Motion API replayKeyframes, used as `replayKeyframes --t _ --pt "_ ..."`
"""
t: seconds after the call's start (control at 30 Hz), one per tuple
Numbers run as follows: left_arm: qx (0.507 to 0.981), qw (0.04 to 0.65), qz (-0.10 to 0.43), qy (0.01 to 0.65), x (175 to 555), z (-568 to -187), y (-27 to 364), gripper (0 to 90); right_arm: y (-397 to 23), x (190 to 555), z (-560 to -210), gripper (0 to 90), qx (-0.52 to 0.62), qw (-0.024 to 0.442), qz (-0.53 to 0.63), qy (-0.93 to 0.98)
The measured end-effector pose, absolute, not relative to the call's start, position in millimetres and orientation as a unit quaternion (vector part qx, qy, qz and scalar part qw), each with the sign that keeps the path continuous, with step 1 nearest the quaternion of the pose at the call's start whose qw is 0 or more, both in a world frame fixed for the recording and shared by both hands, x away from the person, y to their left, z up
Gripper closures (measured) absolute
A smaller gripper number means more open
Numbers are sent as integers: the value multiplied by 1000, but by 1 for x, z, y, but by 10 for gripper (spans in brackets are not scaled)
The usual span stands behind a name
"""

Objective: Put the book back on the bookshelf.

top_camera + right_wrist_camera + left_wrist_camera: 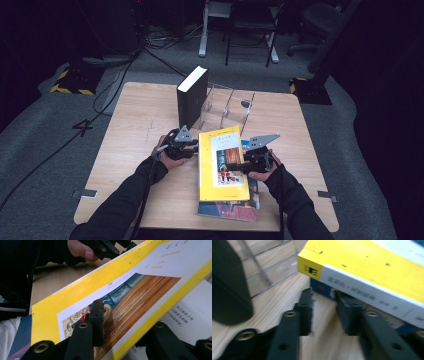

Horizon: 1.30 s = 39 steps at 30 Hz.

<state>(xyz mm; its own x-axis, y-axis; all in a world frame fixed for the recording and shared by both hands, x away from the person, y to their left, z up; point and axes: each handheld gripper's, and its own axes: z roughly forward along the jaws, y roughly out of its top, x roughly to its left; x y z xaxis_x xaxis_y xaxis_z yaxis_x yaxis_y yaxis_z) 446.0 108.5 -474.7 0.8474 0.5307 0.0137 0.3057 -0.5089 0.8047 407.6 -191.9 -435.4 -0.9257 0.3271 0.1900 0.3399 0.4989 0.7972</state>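
The yellow book lies on top of a blue book, near the front middle of the table, and both tools are on it. The right gripper comes in from the book's right edge; in the right gripper view one jaw lies on the yellow cover and the other sits under it, over a white page, so it pinches that cover with the cover lifted off the pages. The left gripper sits at the spine side. In the left gripper view one jaw is tucked under the spine, the other stands free over bare wood, so its jaws are apart with nothing clamped. Behind, a black book stands upright in a clear rack.
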Motion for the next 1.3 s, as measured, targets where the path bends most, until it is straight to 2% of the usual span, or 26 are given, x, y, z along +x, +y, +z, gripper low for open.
replayKeyframes --t 0.2,0.3,0.33,0.5,0.67,0.87,1.07,1.3 --pt "849 459 118 231 450 -455 110 781 -196 398 -427 724 -177 -27 -484 -856" --pt "839 480 111 230 452 -448 111 775 -198 393 -420 732 -162 -54 -500 -849" --pt "827 506 97 227 456 -439 115 746 -199 390 -416 738 -154 -67 -507 -846" --pt "821 523 93 208 457 -418 114 747 -200 380 -405 739 -130 -105 -520 -837" --pt "820 539 96 166 450 -396 109 893 -201 376 -397 728 -115 -121 -523 -836" --pt "823 540 106 144 439 -377 98 896 -202 372 -390 755 -116 -143 -527 -830" --pt "822 544 120 115 429 -354 94 897 -205 365 -379 824 -116 -178 -523 -826" --pt "822 541 148 100 410 -349 94 867 -208 354 -377 859 -106 -201 -528 -819"
